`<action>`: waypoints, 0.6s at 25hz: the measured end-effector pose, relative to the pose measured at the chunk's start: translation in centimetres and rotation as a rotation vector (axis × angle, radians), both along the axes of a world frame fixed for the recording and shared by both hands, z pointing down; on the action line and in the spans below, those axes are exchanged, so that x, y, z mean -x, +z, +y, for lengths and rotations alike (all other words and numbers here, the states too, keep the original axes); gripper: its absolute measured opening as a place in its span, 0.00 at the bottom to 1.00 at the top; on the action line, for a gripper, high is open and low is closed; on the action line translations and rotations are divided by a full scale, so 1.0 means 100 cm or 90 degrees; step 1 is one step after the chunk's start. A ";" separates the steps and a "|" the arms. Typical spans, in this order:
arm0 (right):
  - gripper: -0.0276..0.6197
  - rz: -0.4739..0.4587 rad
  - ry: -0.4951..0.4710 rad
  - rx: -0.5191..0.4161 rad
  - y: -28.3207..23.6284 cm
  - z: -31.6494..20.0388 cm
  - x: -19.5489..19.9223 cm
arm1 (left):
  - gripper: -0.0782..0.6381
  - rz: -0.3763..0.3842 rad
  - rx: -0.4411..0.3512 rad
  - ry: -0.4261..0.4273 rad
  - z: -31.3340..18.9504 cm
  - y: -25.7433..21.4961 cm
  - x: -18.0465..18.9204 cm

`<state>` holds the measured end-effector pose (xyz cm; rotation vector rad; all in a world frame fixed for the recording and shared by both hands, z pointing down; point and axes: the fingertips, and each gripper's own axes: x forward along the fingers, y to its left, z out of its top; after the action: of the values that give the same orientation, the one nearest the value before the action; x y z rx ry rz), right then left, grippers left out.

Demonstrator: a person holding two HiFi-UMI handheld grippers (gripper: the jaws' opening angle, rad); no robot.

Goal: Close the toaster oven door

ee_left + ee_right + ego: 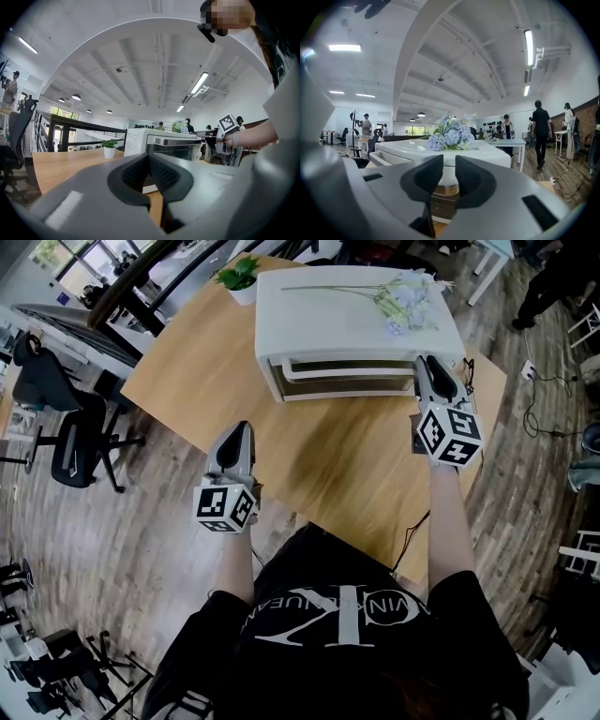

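A white toaster oven (347,306) stands at the far side of the wooden table (328,456), its glass door upright against the front with a pale handle bar (347,368) across the top. My right gripper (425,362) is at the oven's front right corner; I cannot tell whether it touches. In the right gripper view its jaws (449,164) stand a narrow gap apart with nothing between them, and the oven (440,150) is close ahead. My left gripper (241,427) hovers over the table's near left part, well short of the oven (168,143), and its pads (149,159) meet at the tips.
Artificial flowers (398,301) lie on the oven's top. A small potted plant (241,277) stands at the table's far left corner. A black office chair (75,437) is on the floor to the left, and a cable (412,531) hangs off the near table edge. People (542,131) stand in the background.
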<state>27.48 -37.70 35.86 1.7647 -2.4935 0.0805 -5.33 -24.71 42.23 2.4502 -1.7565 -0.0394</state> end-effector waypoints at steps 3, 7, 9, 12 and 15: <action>0.16 -0.005 0.001 0.000 0.000 0.007 -0.002 | 0.12 0.000 -0.002 0.002 0.000 0.000 -0.001; 0.14 -0.005 -0.005 0.011 0.005 0.021 -0.003 | 0.12 0.002 -0.005 0.008 -0.001 -0.001 -0.005; 0.14 -0.004 -0.006 0.018 0.009 0.028 -0.005 | 0.12 0.003 -0.008 0.014 -0.003 -0.002 -0.009; 0.13 -0.008 -0.010 0.024 0.011 0.038 -0.007 | 0.12 0.004 -0.012 0.022 -0.006 -0.004 -0.015; 0.11 -0.015 -0.014 0.022 0.010 0.048 -0.010 | 0.12 0.005 -0.015 0.030 -0.008 -0.006 -0.020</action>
<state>28.47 -32.86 36.86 1.7322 -2.5124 0.1431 -3.36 -25.52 41.60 2.5023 -1.7038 -0.0657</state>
